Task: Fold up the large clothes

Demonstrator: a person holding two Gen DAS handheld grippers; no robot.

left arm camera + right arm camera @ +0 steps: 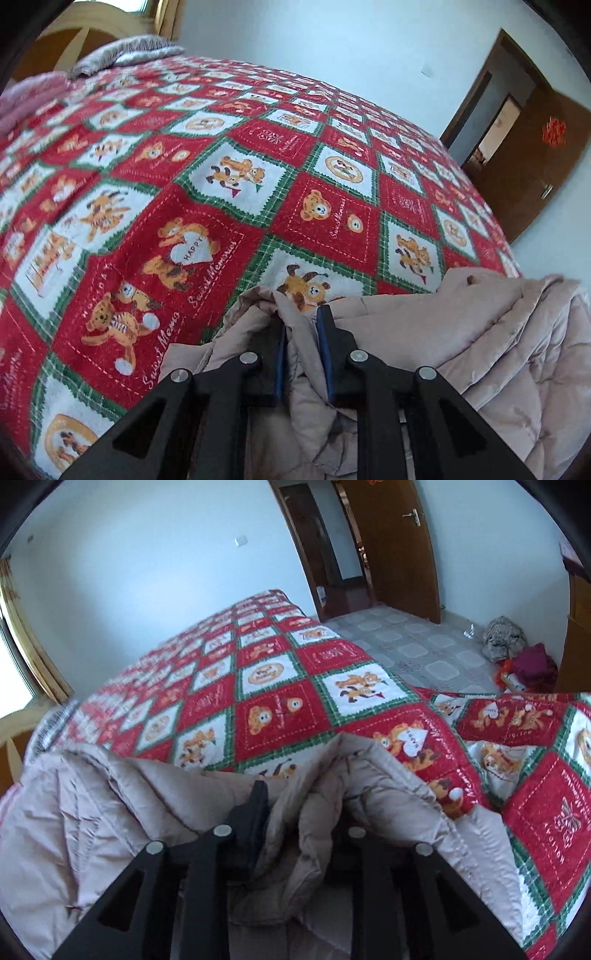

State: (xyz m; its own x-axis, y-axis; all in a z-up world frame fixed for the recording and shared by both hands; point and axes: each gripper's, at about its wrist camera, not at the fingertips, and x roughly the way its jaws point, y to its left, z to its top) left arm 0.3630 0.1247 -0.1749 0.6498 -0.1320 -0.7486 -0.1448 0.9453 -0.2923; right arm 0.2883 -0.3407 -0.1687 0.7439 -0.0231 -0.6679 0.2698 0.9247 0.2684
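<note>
The pale beige quilted padded coat (461, 343) lies bunched on the near edge of the red, green and white teddy-bear patchwork bedspread (229, 177). The left gripper (301, 317) pinches a puffy fold. The right gripper (295, 794) also has fabric between its fingers; its right finger is buried, so its grip is unclear.
</note>
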